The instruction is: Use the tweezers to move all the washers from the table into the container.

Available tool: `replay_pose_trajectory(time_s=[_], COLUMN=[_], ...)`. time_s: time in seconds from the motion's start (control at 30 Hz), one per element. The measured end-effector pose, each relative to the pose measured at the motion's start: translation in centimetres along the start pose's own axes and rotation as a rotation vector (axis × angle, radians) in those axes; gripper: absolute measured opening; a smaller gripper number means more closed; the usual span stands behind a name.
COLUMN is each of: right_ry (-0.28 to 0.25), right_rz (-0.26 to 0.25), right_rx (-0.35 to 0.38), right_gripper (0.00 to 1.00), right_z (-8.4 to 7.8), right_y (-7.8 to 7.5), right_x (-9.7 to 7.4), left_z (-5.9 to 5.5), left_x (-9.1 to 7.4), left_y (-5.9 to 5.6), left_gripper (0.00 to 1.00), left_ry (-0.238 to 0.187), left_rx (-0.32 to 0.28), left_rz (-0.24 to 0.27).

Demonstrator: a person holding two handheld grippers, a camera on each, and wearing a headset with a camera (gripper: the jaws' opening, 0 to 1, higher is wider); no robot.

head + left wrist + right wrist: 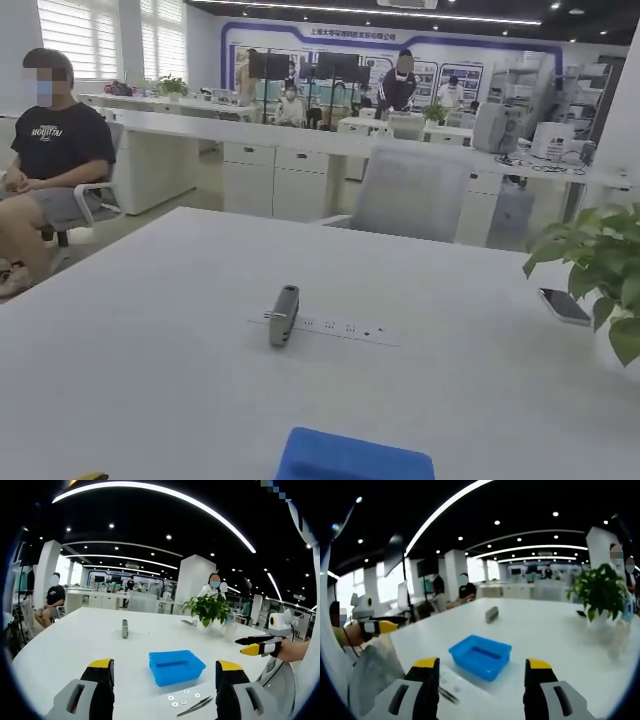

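White tabletop [150, 350] first, folks: broad, bare and wide open, with plenty of free room across its middle and far side. Next in size, the potted plant [209, 609] sits right of centre in the left gripper view, well behind the action, so it shouldn't crowd anybody.

Now the blue container [176, 666], dead centre of that view. It's open-topped with low walls and parked just beyond the parts, which I'd guess is to keep the carry short.

The left gripper [165, 665] has its jaws spread wide with nothing between them. The right gripper [482, 663] is the same, jaws apart and empty. Both point toward the container, which looks to me like a line-up before the pick.

Tweezers [195, 706] lie flat at the bottom of the left gripper view, right of centre, untouched. They're close to the table's near edge, so there's little margin there.

And the washers [184, 697] are a small scatter just beside the tweezers, between them and the container, with none inside it that I can make out.
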State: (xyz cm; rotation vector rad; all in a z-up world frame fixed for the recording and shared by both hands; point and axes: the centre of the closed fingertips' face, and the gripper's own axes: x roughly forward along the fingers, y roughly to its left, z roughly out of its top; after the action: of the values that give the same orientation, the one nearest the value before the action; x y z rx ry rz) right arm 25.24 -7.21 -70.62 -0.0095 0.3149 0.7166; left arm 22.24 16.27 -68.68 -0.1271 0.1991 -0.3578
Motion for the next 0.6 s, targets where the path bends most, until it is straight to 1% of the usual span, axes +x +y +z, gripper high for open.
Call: replay_pose_trajectory(time_s=[0.07,0.17,0.3,0.37,0.53,0.6], right_ry=[-0.007,0.000,-0.009,-0.011,-0.005,-0.007], right_rz=[-0.007,-0.020,-0.044,-0.052,-0.049,-0.043], right_rx=[0.013,0.023,0.028,0.034,0.037,0.037], right_gripper=[0.67,0.66,0.66,0.65,0.64,0.61], right_z=[-0.1,-0.5,-0.3,-0.4,-0.5,-0.5], right_y=[-0.2,-0.6,-1.0,-1.2,-1.2,-1.0], right_x=[-0.3,-0.6,-1.2,-1.3,-1.1,-1.1], left_z=[0.1,0.1,-0.6,-0.8,-0.5,-0.9], left_x=[0.0,0.0,0.2,0.5,1.1,1.5], left_y=[-0.1,-0.3,-0.8,-1.0,-1.3,-1.7], left_gripper=[0.84,0.84,0.81,0.80,0.77,0.73], left_ry=[-0.001,-0.001,0.028,0.040,0.041,0.062], left_rx=[-0.002,0.002,0.001,0.004,0.003,0.011], left_rz=[-0.007,-0.014,-0.040,-0.054,-0.080,-0.113])
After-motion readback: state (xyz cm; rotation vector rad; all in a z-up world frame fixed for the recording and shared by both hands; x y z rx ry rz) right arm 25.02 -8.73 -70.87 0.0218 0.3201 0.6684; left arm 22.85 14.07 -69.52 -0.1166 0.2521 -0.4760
